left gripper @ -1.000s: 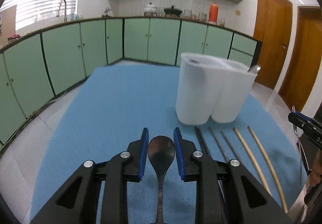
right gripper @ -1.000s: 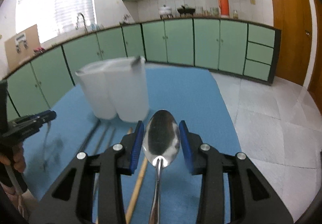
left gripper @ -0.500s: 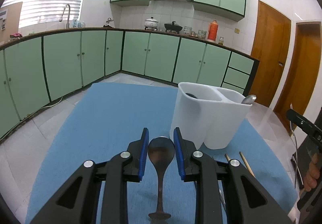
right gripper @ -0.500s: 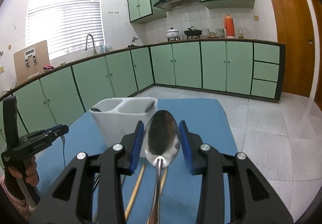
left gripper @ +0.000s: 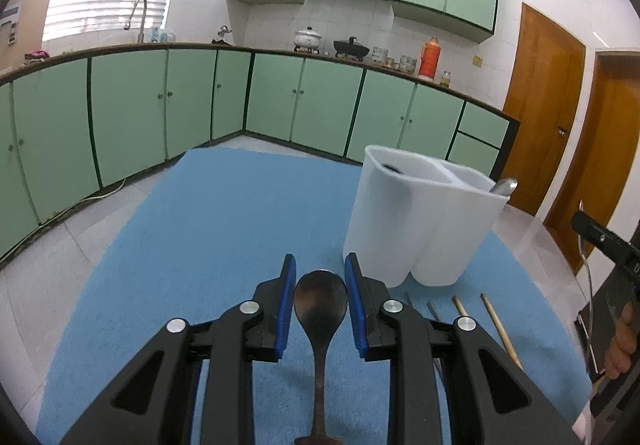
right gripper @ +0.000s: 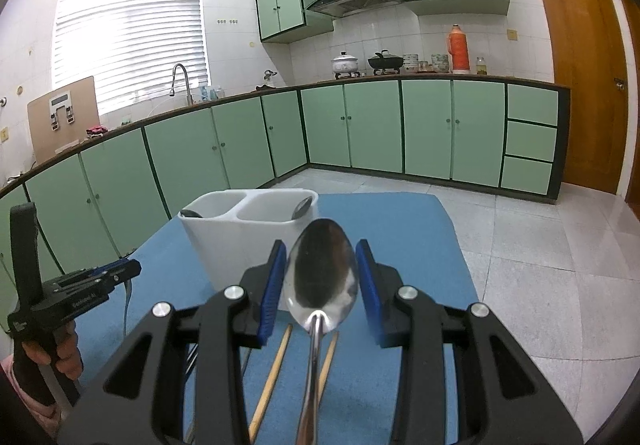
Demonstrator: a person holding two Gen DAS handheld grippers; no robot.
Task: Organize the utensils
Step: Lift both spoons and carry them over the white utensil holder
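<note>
My left gripper (left gripper: 320, 285) is shut on a dark wooden spoon (left gripper: 320, 305), bowl forward, held above the blue mat (left gripper: 224, 229), left of and short of the white two-compartment holder (left gripper: 420, 229). My right gripper (right gripper: 322, 277) is shut on a shiny metal spoon (right gripper: 322, 273), bowl forward, held up in front of the holder (right gripper: 244, 237). The holder has a dark utensil in its left cell and a metal spoon (left gripper: 503, 186) in its right cell. Wooden chopsticks (left gripper: 500, 327) and dark thin sticks (left gripper: 434, 311) lie on the mat in front of the holder.
The mat covers a table with tiled floor around it. Green cabinets (left gripper: 320, 105) run along the back and left walls. Wooden doors (left gripper: 544, 105) stand at the right. The other hand-held gripper (right gripper: 72, 293) shows at the left of the right wrist view.
Both grippers have lifted and tilted up with their spoons, so the mat and chopsticks have dropped lower in view and the holder's open top now shows.
</note>
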